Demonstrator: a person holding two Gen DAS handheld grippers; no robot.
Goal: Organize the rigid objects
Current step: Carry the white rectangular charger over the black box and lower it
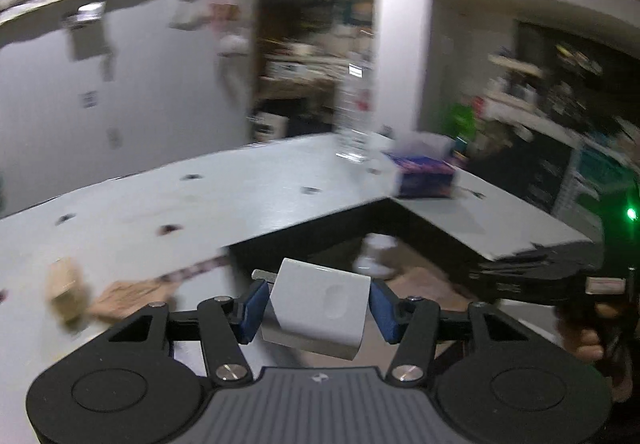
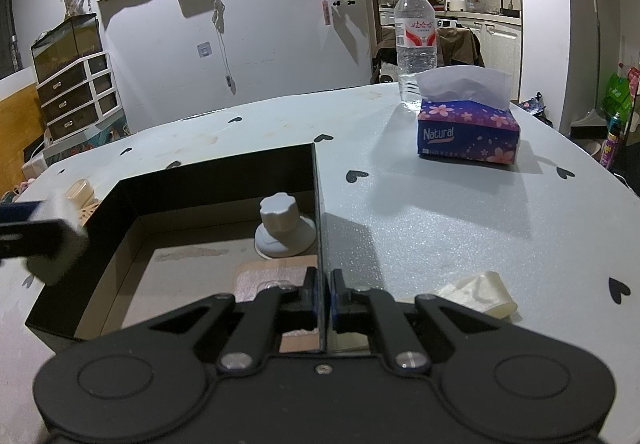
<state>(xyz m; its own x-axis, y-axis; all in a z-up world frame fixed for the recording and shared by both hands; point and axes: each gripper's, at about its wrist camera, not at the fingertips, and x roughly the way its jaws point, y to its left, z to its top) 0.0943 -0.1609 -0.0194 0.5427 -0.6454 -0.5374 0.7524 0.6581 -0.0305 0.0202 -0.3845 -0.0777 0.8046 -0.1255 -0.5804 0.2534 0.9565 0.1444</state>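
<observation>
The left gripper [image 1: 318,310] pinches a white block [image 1: 320,308] by its two sides, carried in the air just short of the box [image 2: 132,204]. It sits tilted between the pads, so it could twist loose and miss. The right gripper [image 2: 324,300] is pressed together on the box wall; if that slips, the box shifts. Deeper inside, a knob [image 2: 280,232] could be knocked.

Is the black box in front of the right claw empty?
No: a grey-white suction-cup knob sits inside the black open-top box, against its right wall.
</observation>
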